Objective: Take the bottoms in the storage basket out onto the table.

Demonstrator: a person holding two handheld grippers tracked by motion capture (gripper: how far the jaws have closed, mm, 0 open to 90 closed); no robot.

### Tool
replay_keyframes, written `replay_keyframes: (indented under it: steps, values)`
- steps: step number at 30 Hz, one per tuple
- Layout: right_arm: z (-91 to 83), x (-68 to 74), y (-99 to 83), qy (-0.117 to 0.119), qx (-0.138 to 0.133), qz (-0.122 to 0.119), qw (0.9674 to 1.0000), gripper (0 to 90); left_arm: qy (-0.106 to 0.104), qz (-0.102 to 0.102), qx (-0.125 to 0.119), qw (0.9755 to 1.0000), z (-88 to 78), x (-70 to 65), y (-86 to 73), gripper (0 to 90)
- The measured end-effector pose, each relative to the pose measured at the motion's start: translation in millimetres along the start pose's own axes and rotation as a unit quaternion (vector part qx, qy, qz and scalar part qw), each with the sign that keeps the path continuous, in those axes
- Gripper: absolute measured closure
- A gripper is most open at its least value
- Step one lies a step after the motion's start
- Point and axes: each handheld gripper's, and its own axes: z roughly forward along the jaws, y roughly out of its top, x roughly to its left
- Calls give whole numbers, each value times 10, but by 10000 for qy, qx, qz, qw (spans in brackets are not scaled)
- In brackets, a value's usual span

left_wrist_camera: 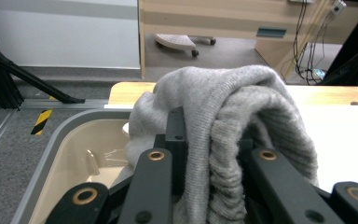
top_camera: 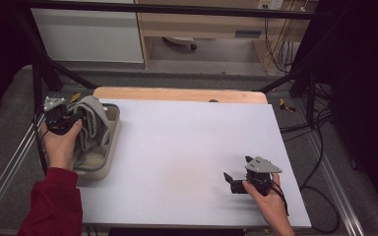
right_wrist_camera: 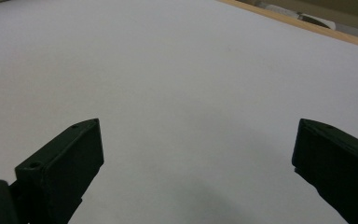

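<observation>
While the beige plastic tub (top_camera: 109,147) sits at the white table's (top_camera: 187,147) left edge —
Left gripper (top_camera: 74,119): over that tub, jaws clamped on the grey knitted cloth (left_wrist_camera: 233,121).
Cloth: lifted, draping into the tub.
Right gripper (top_camera: 231,181): well right of the tub — jaws wide apart, holding nothing.

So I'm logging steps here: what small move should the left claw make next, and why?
Probably lift the grey cloth clear of the beige bin toward the white table: the left claw is shut on it above the bin, and the right claw waits open.
</observation>
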Motion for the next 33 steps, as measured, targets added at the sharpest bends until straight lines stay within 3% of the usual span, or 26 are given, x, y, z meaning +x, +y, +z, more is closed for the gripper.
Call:
replay_keyframes:
  steps: [5,11,23,33]
  values:
    - [-26,-1,5,-51,-50,54,10000,24,-44,-316,-204,9993,-116,89,-4,762]
    - [-9,19,3,-16,1,-6,10000,24,-155,-396,-360,9984,-225,93,48,763]
    - [-19,23,5,-19,-14,-8,10000,24,-323,-122,-611,9975,-372,-89,211,763]
    - [-18,22,5,-12,-26,-19,10000,24,-484,-51,-820,9954,-489,-199,316,763]
